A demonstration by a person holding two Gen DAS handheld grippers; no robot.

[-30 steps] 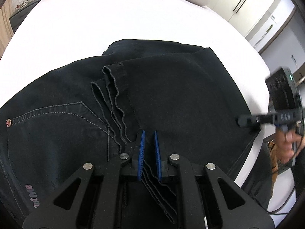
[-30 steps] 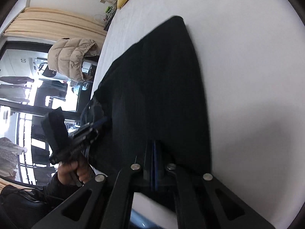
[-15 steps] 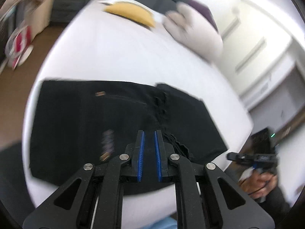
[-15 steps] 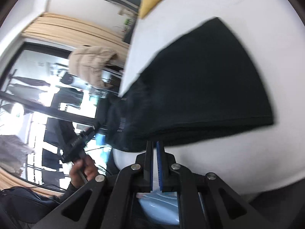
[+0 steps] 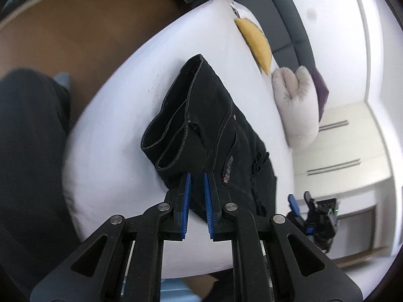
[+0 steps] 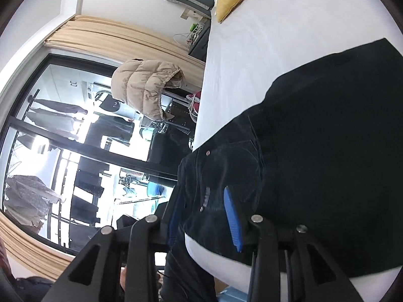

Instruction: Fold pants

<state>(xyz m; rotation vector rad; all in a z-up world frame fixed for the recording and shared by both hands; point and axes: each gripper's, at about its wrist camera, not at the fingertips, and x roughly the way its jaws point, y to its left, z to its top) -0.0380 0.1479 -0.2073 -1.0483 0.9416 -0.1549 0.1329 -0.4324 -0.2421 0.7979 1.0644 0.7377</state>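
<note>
Left hand-held gripper (image 5: 196,191) near-clenched, empty; right hand-held gripper (image 6: 204,216) opening over pants (image 5: 214,136); waistband by bed (image 5: 113,125) edge may slip off.

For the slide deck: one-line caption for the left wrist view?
Left gripper hovering over folded black pants on white bed.
</note>
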